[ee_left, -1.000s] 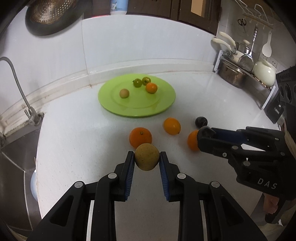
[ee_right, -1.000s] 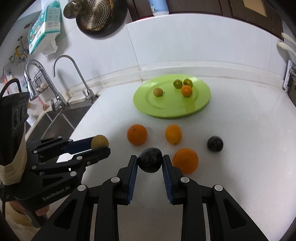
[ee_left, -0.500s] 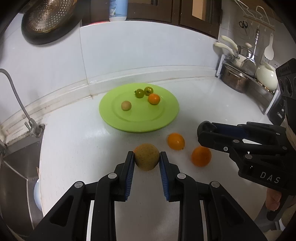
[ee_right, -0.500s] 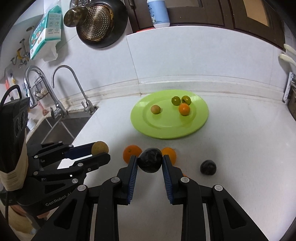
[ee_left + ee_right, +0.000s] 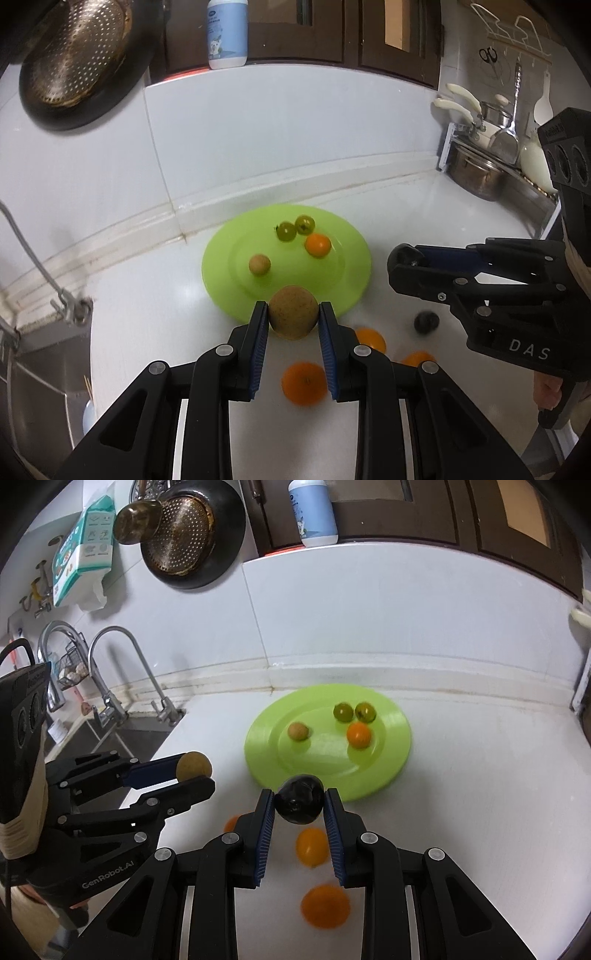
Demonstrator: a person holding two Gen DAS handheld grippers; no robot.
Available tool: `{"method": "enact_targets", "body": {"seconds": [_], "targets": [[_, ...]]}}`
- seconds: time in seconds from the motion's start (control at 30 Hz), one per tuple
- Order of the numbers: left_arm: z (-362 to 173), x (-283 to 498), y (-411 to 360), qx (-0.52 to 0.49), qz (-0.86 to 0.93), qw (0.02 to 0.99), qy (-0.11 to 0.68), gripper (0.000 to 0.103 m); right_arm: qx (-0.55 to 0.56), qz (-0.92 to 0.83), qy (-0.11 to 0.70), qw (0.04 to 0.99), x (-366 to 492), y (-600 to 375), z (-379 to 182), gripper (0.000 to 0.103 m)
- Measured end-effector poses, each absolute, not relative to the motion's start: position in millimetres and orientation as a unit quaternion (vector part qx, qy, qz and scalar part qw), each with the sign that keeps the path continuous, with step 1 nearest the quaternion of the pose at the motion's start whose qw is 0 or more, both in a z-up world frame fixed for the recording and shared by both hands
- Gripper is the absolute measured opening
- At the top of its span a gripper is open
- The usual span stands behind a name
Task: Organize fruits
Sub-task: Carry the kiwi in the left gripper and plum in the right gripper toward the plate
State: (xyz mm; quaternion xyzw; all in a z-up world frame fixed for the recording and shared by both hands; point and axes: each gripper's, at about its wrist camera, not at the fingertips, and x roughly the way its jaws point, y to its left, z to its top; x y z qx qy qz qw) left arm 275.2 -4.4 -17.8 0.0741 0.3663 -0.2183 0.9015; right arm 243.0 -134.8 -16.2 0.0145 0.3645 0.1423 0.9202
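1. At the far left I see the sink (image 5: 110, 734) with two taps (image 5: 122, 672), set into the white counter (image 5: 147, 295); a colander (image 5: 184, 535) hangs on the wall above.
2. My left gripper (image 5: 293, 317) is clamped on a brown fruit (image 5: 293, 312). The blue pads (image 5: 260, 332) press both its sides and it hangs clear of the counter, in front of the plate's near rim.
3. From the right wrist camera that same gripper (image 5: 195, 771) shows side-on, left of centre, with the brown fruit (image 5: 193, 765) at its tip.
4. The green plate (image 5: 236, 280) lies in the middle, near the back wall. On it I count four small fruits: a tan one (image 5: 259, 264) on the left, two green ones (image 5: 286, 231) touching at the back, and a small orange one (image 5: 317, 245) just beside them.
5. My right gripper (image 5: 299, 801) is closed on a dark fruit (image 5: 300, 799), held off the counter just before the plate's (image 5: 399, 746) near edge.
6. Three oranges (image 5: 304, 383) lie loose on the counter below the grippers; they are blurred, so I cannot say whether any touch.
7. A second dark fruit (image 5: 426, 322) lies on the counter to the right of the oranges, apart from them.
8. In the left wrist view the right gripper (image 5: 400, 262) reaches in from the right; its jaws stand edge-on, and I think the dark lump at the tip is its fruit.
9. At the far right a rack (image 5: 491, 166) holds a steel pot and utensils.
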Motion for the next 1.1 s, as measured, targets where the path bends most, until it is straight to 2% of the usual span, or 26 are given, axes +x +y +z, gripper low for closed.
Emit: {"method": "enact_targets", "body": {"seconds": [0.5,1.1], "targets": [[-13.8,351.4,-7.5,0.080,-0.221,0.895,0.379,0.027,-0.006,0.135,0.371,0.919,319.4,-135.7,-6.4,0.028],[-55.8,428.4,-17.7,0.063,-0.224,0.874,0.426,0.027,-0.012,0.132,0.440,0.888,406.2,-138.6,-41.6,0.028]]}}
